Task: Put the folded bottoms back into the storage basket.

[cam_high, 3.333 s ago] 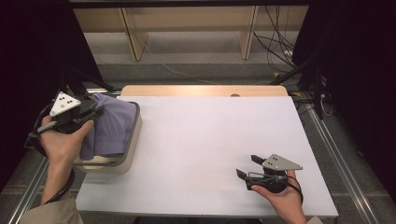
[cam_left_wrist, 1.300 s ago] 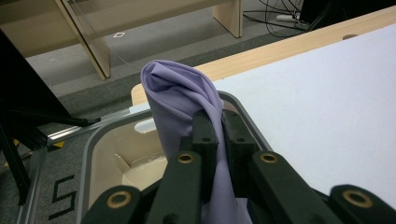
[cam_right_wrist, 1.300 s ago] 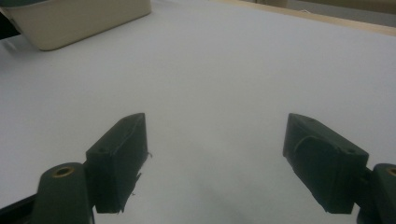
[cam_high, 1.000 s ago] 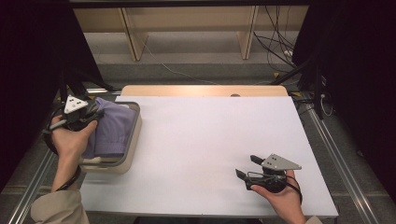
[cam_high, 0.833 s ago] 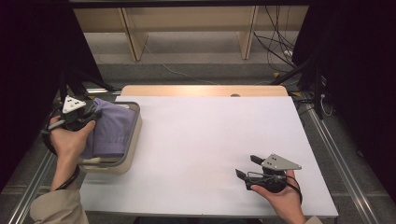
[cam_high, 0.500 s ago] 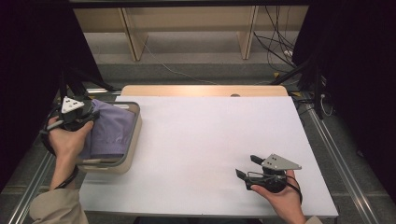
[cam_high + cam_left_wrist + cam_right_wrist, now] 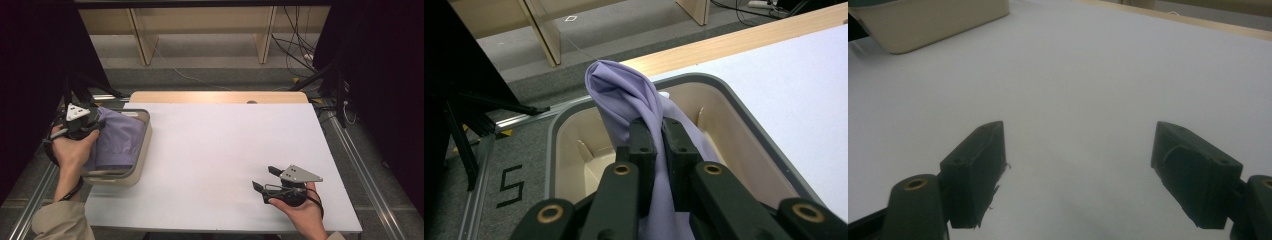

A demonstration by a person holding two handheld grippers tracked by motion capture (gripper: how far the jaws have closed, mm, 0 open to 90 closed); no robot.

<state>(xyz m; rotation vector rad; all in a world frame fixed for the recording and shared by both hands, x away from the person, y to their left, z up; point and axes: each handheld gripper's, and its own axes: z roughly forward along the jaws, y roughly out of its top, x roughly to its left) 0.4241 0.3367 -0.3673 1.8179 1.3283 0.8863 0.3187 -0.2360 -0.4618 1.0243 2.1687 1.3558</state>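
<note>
Left gripper view: left claw (image 7: 658,137) pinches lilac cloth (image 7: 621,92) over tub (image 7: 724,92).

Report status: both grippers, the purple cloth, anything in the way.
Left gripper shut on purple cloth, bunched above beige tub. Right gripper open, empty, low over white table. Nothing between tub and right gripper.

One purple cloth (image 7: 119,140) is lying in one beige tub (image 7: 142,150), which is sitting on one white table (image 7: 225,150). Two claws are showing: the left claw (image 7: 95,125) and the right claw (image 7: 261,179). Two hands are holding them.
</note>
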